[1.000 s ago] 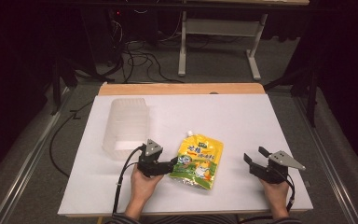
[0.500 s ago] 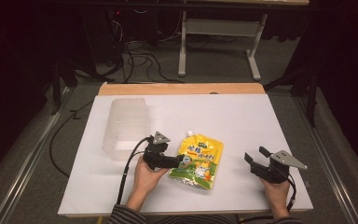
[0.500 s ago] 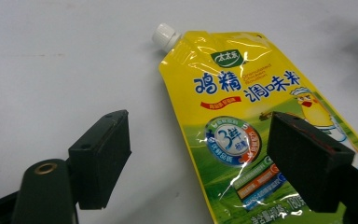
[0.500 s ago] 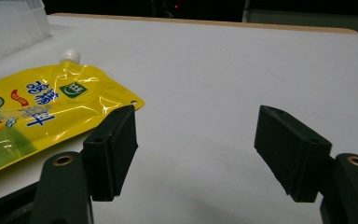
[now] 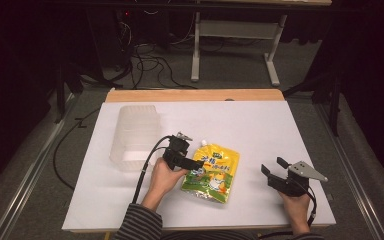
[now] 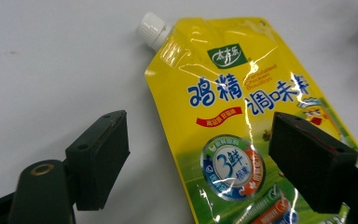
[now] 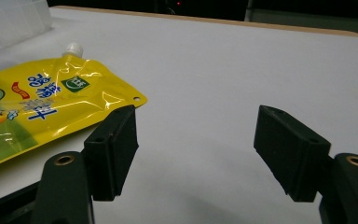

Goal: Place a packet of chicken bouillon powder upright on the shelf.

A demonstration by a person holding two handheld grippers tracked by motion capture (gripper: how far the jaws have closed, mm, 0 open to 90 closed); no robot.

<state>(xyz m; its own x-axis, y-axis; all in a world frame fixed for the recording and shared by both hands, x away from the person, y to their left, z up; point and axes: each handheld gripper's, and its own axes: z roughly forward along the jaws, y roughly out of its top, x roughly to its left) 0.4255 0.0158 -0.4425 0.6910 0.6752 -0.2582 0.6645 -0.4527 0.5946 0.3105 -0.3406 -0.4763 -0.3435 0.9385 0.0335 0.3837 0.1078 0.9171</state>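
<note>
White matte table (image 5: 260, 130) bears glossy yellow spouted pouch (image 5: 211, 172), ribbed translucent tub (image 5: 132, 135).

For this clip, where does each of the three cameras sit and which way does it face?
High view: above the person's side, looking forward and down on the table; both forearms, left gripper and right gripper show.
Left gripper view: rides the left gripper, looking down between its open jaws at the pouch and its cap.
Right gripper view: rides the right gripper, looking low across the table between its open jaws.
Shared: all three show the pouch; the high and right gripper views also show the clear bin.
</note>
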